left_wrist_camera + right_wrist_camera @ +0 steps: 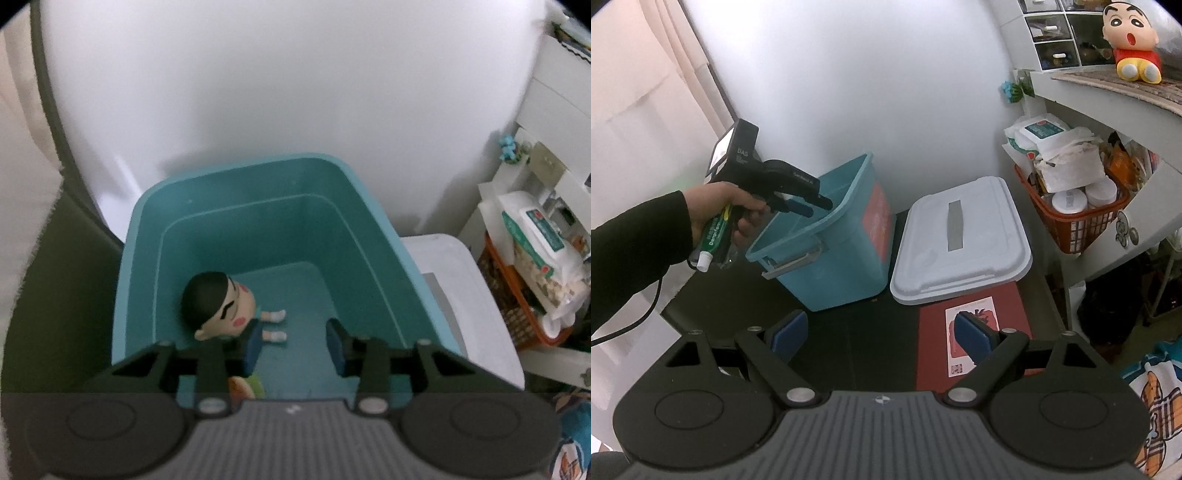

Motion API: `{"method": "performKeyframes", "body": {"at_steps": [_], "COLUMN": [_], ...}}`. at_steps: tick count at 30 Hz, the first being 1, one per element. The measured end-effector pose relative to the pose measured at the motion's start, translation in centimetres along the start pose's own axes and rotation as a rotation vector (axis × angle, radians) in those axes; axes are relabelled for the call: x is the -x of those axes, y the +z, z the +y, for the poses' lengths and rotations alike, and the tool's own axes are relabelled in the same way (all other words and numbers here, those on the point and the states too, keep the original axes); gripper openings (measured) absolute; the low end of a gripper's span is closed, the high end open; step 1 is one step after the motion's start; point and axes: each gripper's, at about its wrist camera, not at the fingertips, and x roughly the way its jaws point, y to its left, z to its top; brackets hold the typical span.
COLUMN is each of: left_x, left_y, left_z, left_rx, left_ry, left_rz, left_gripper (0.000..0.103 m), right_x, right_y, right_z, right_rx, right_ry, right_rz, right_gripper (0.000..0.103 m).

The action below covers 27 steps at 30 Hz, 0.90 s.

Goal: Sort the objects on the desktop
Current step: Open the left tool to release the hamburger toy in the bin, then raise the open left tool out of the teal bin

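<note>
A teal bin (pixel 155 236) fills the left wrist view, with a cartoon boy figurine (pixel 221 310) lying on its floor. My left gripper (pixel 295 345) hangs open over the bin's near rim, nothing between its blue pads; a green-orange item (pixel 245 386) peeks out under it. In the right wrist view the left gripper (pixel 809 203) pokes over the teal bin (pixel 842 258), held by a hand (pixel 713 210) that also clasps a green tube (pixel 711 240). My right gripper (pixel 882 332) stands open and empty above the dark desk (pixel 849 350).
A white lidded box (pixel 960 236) sits right of the bin, with a red card (pixel 1008 306) in front of it. An orange basket (pixel 1075 218) of packets and jars stands under a white shelf (pixel 1108 99) holding a plush doll (pixel 1134 40). A white wall lies behind.
</note>
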Motion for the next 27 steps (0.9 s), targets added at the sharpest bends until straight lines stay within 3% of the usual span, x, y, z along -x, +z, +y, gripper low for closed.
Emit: {"method": "performKeyframes", "body": {"at_steps": [15, 27], "left_x": [4.3, 8.5], "left_y": [-1.4, -4.6], "left_z": [-2.4, -5.3], "left_rx": [-0.011, 0.002], "left_ry": [0.003, 0.002], "left_rz": [-0.032, -0.066], "left_gripper": [0.042, 0.042], "right_x": [1.3, 2.6], "right_y": [0.5, 0.5], "right_z": [-0.2, -0.1], "right_rx": [-0.008, -0.024], "right_ry": [-0.004, -0.007], "right_rz": [-0.025, -0.041], "right_gripper": [0.090, 0.095]}}
